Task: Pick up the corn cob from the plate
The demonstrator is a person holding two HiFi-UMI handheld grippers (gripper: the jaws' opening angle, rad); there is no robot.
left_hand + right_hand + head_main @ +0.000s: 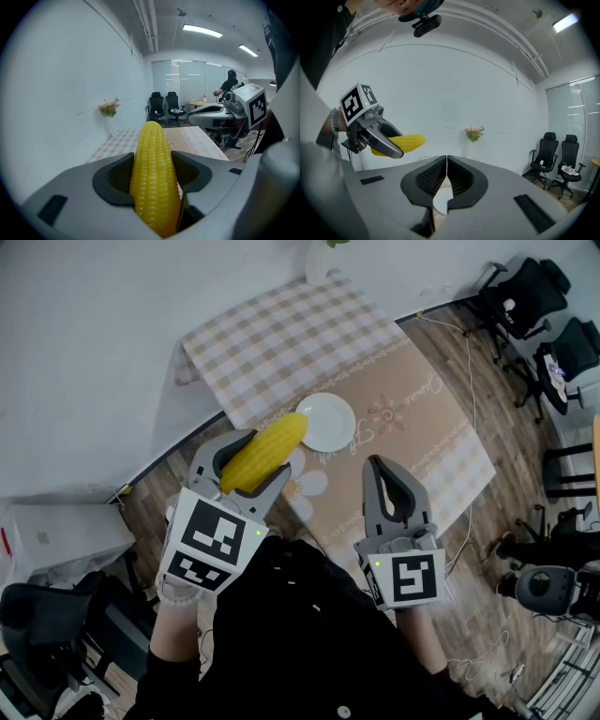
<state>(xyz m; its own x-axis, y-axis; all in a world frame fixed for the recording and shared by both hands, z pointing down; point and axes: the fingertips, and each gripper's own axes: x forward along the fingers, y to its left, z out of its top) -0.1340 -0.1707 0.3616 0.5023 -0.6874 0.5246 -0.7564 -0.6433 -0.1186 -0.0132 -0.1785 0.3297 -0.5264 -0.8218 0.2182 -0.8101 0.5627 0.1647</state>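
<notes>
"Left gripper (255,460), head view, what's the call?"

"Clamped on the corn cob (269,448). Jaws grip its lower half and the tip sticks out past them toward the plate (333,427)."

"Cob touching the plate?"

"No, it's up in the air, close in front of the person. Plate sits bare on the table (281,334), nothing on it."

"Right gripper (378,465)?"

"Held level beside the left one, nothing in it that I can see from above."

"Left gripper view next."

"Cob (153,173) fills the middle, a jaw pressed to each side of it, kernels against the pads. It runs lengthwise along the jaws, pointing away from the camera. Table is far below and behind — no contact."

"Right gripper view?"

"Jaws pressed together, only a hairline seam between the pads, holding nothing. Off to its left you see the other gripper (389,143) with the yellow cob (410,140) poking out of it, against the white wall. Flower vase (473,133) in the back."

"Progress?"

"My read — pick is done: cob lifted clear, grip looks centred and firm. Nothing left in the task sentence beyond holding it. Only risk I'd flag is the smooth cob sliding lengthwise if the squeeze loosens."
</notes>
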